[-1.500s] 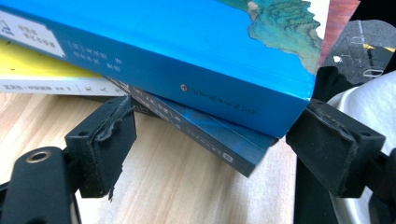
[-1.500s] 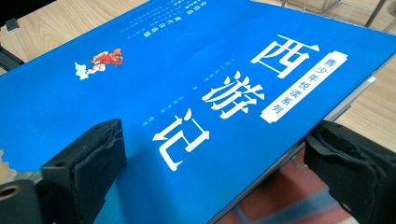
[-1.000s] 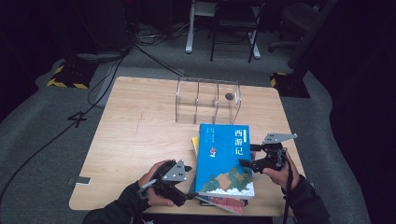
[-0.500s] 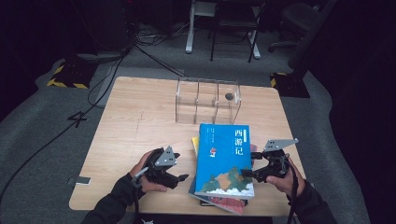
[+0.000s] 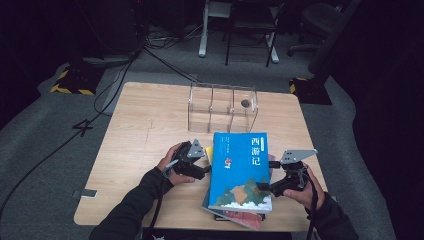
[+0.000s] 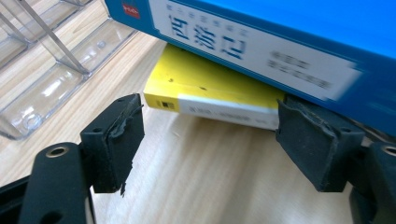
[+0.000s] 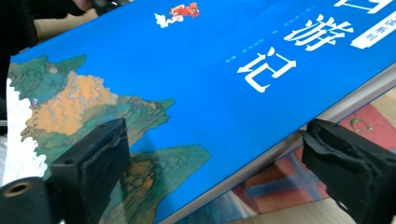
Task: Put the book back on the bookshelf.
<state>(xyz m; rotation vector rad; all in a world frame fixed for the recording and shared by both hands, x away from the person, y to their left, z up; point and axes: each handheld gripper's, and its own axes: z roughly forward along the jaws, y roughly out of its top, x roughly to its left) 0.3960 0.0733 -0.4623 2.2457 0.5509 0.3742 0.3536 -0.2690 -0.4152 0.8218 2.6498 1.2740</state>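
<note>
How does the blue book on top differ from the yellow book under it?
The blue book lies on top of the stack with its whole cover showing; the yellow book sits beneath it, with just a corner and an edge sticking out on the left side. The blue book looks larger and overhangs the yellow one. The blue cover carries white characters and a landscape picture; the yellow one's visible part is plain. Both lie flat in one stack on the wooden table.

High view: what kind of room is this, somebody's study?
More likely a lab or recording studio: cables trail over grey carpet, a lit wooden table stands amid darkness, and office chairs wait behind it.
</note>
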